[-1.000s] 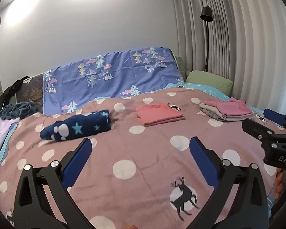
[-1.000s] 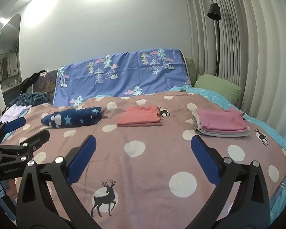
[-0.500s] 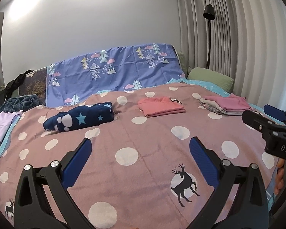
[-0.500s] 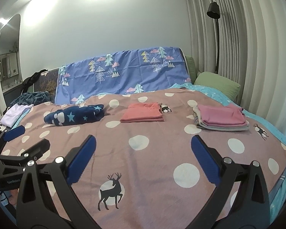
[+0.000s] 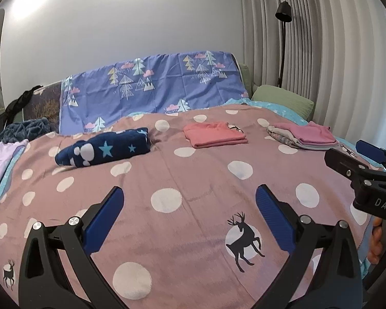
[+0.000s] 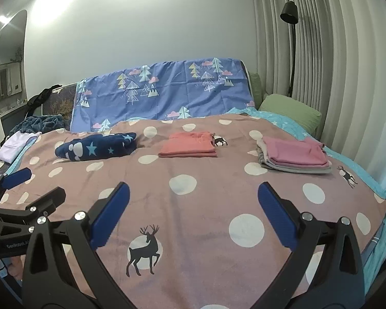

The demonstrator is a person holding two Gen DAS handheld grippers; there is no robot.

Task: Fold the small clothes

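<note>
Left wrist view: the left claw [image 5: 187,206] hangs released and empty above the polka-dot bedspread [image 5: 205,221]; a rolled navy star garment [image 5: 105,150] lies far left, a folded coral piece [image 5: 215,137] far centre and a pink-topped stack [image 5: 305,136] far right, apparently set aside as finished work.

Right wrist view: the right claw [image 6: 193,203] is likewise spread wide, gripping nothing, well short of the coral piece [image 6: 189,148] and stack [image 6: 294,155]. A lilac garment [image 6: 15,145] at the far left edge looks next.
</note>
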